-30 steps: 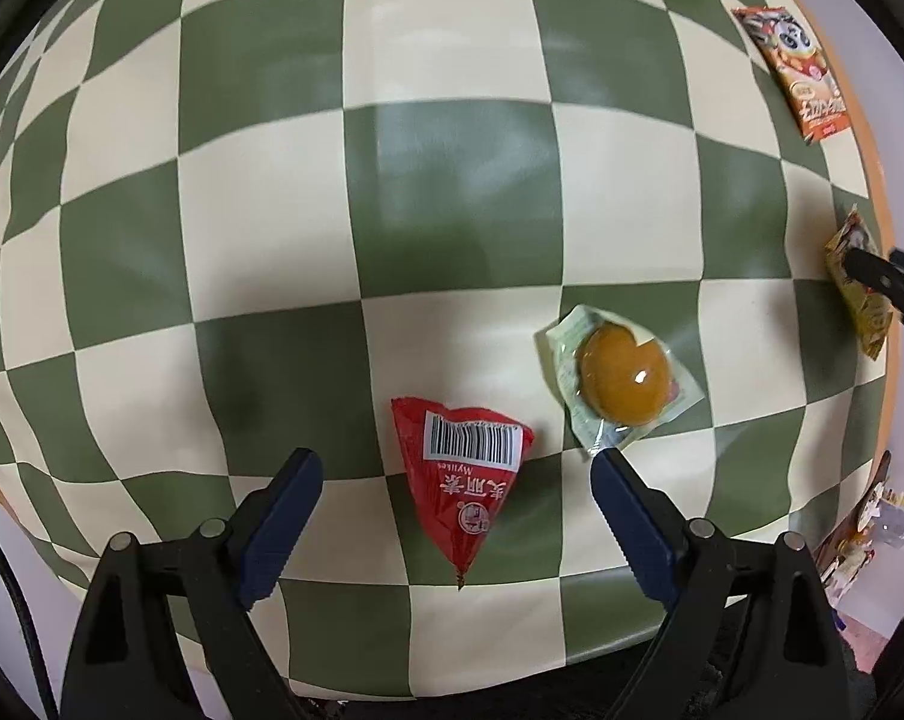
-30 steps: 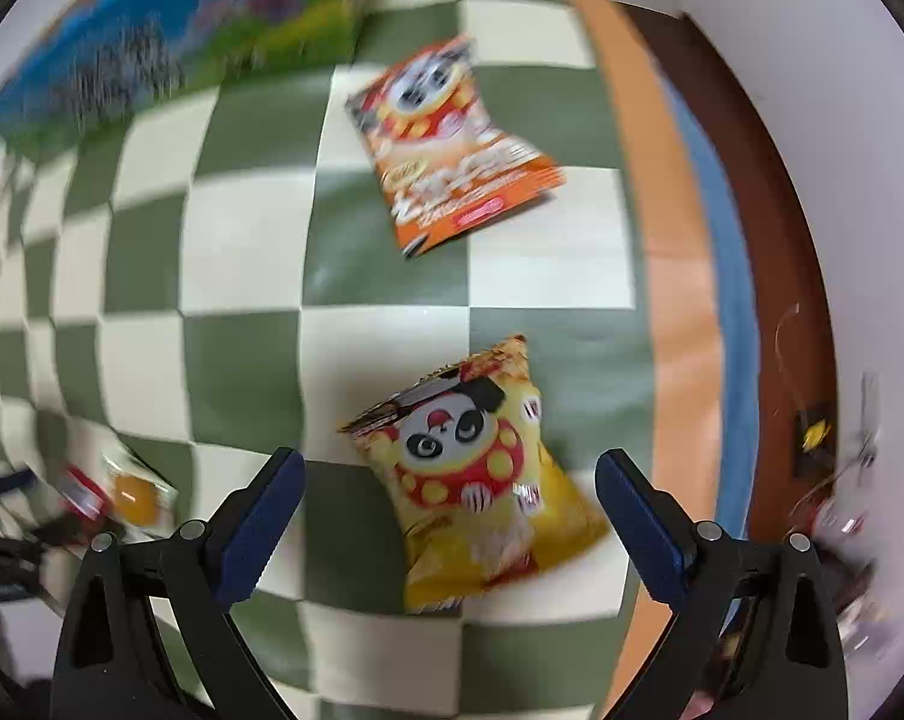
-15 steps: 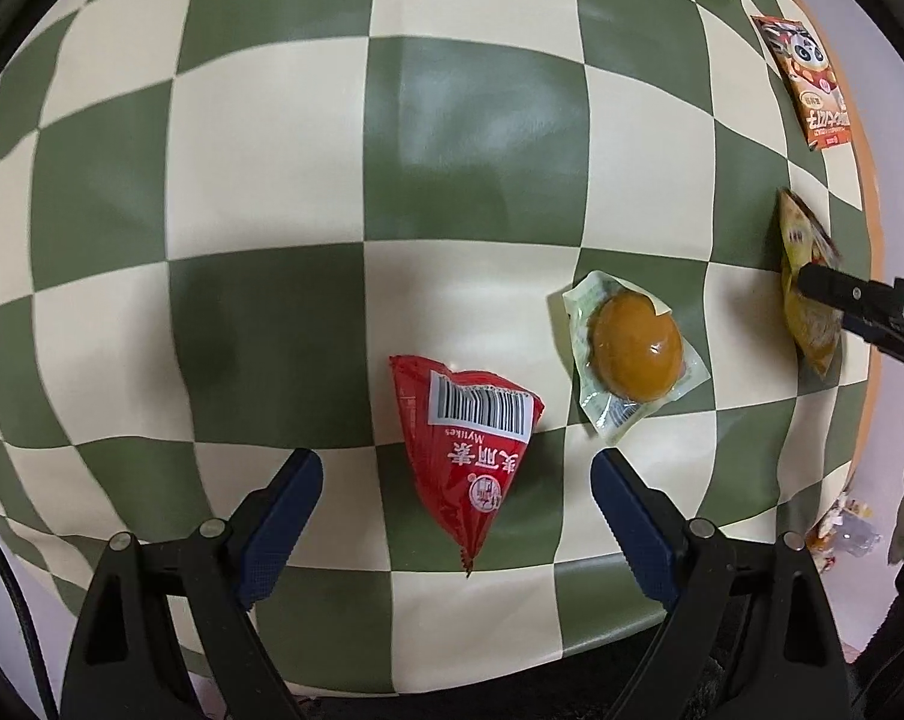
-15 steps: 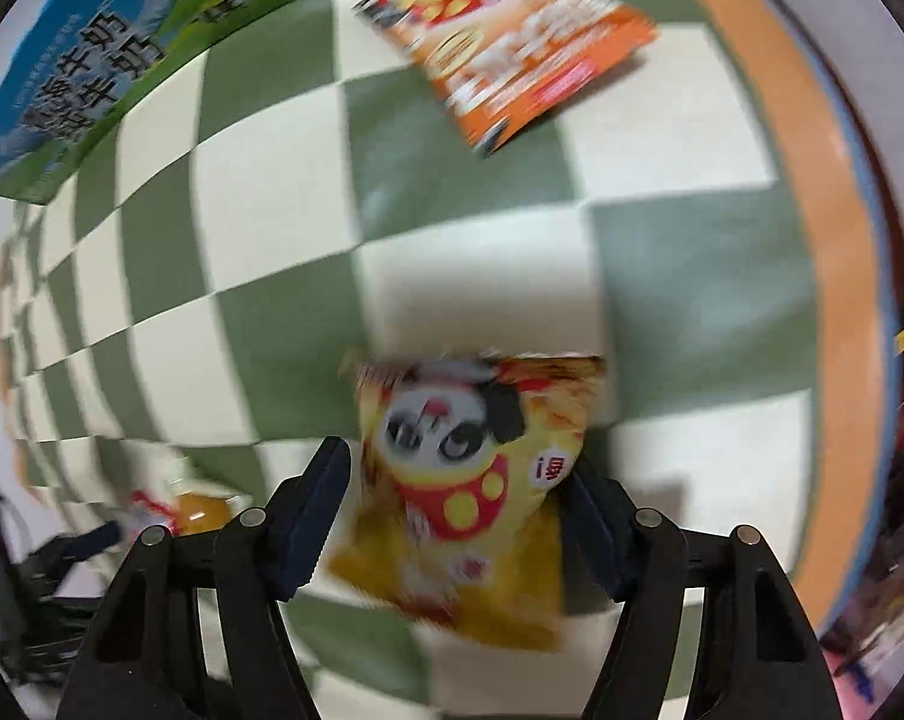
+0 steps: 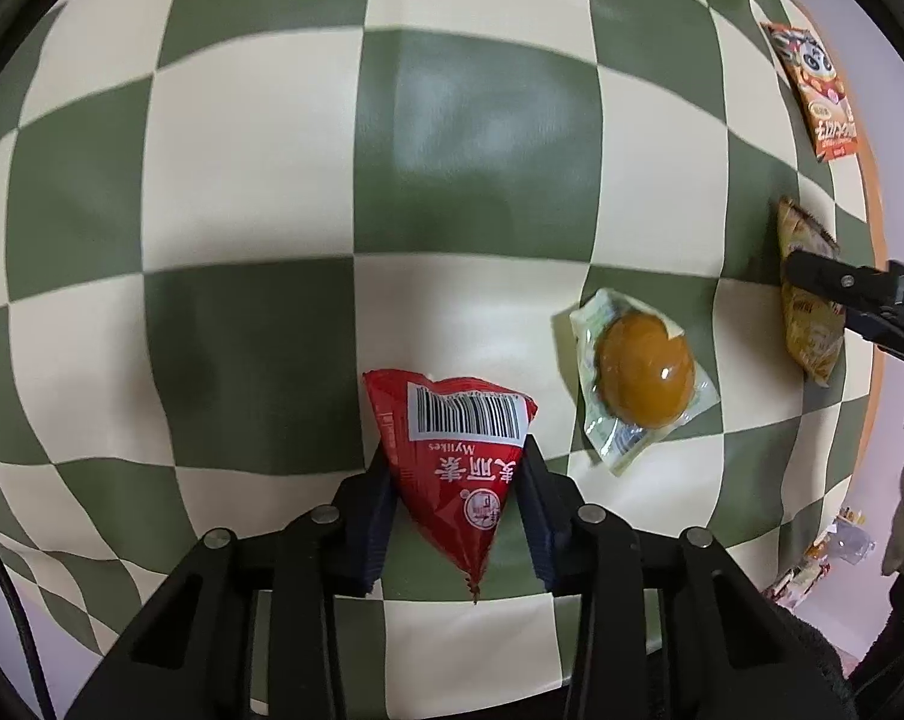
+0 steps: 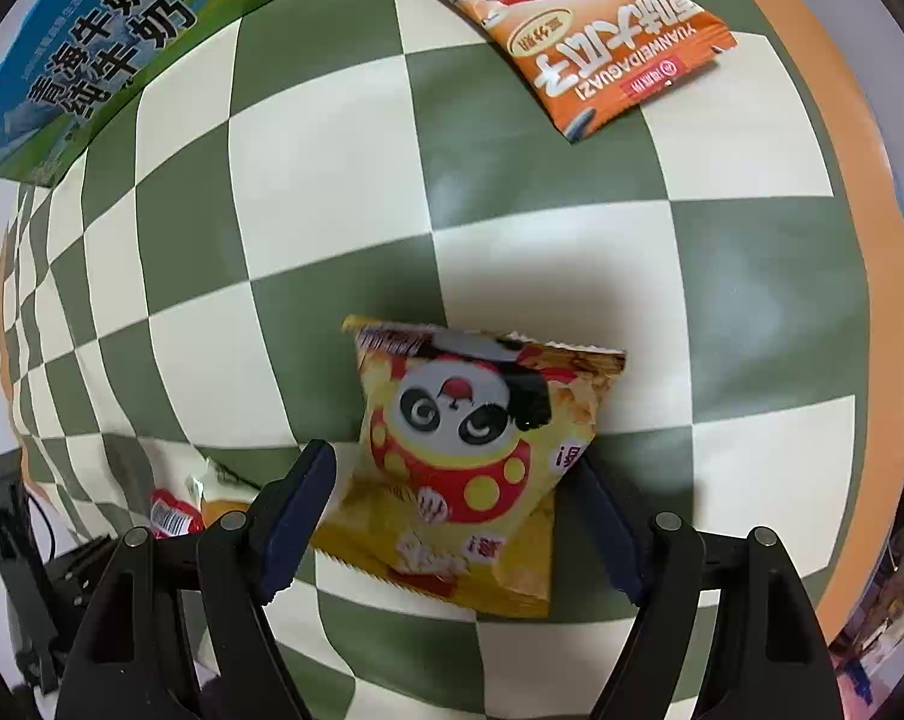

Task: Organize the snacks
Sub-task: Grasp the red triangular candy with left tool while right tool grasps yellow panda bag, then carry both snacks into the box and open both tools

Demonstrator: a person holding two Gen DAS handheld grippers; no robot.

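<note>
- Overall, one green-and-cream checked tablecloth (image 5: 481, 180) carries everything; one blue-and-green milk carton (image 6: 86, 42) lies at its far edge.
- Panda-print packets, two: one orange packet (image 6: 577, 30) lying flat near the carton, one yellow packet (image 6: 469, 468) between my right gripper (image 6: 452, 516) fingers. Those jaws are opening; the right pad touches the packet's edge, the left stands just off it.
- Red triangular pouch (image 5: 457, 456), one: my left gripper (image 5: 454, 510) is pressed together on its lower half.
- Sealed brown egg (image 5: 643, 375), one, just right of the pouch, untouched.
</note>
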